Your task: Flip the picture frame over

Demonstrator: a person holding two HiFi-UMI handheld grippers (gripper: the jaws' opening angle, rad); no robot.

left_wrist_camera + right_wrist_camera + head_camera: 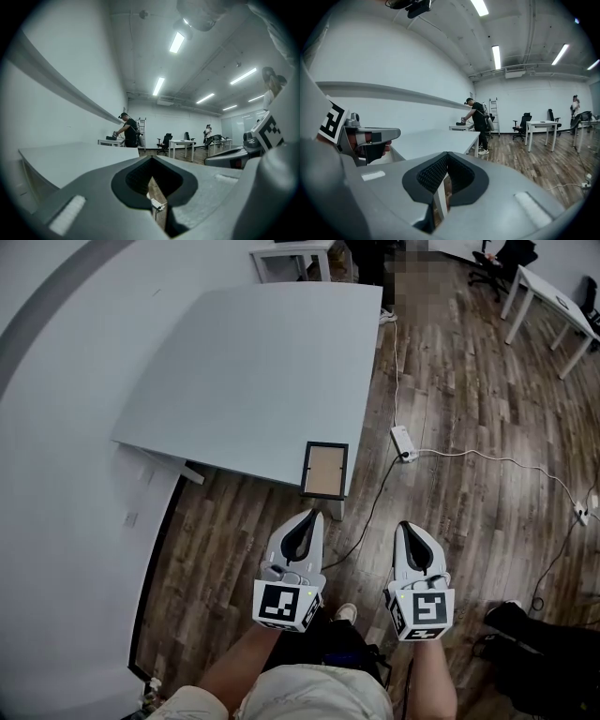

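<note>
While the left gripper [313, 516] and right gripper [405, 527] hang closed and empty, the black-rimmed picture frame [324, 469] lies flat, brown panel up, long axis pointing away.

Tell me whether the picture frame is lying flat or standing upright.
Lying flat: in the head view the picture frame rests on the table's near corner, its brown panel facing up.

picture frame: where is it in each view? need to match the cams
Head view: picture frame lies flat at the near right corner of the white table.
Left gripper view: frame not made out; white table at left.
Right gripper view: frame not made out; white table at centre.
Shared landmark: the white table.
</note>
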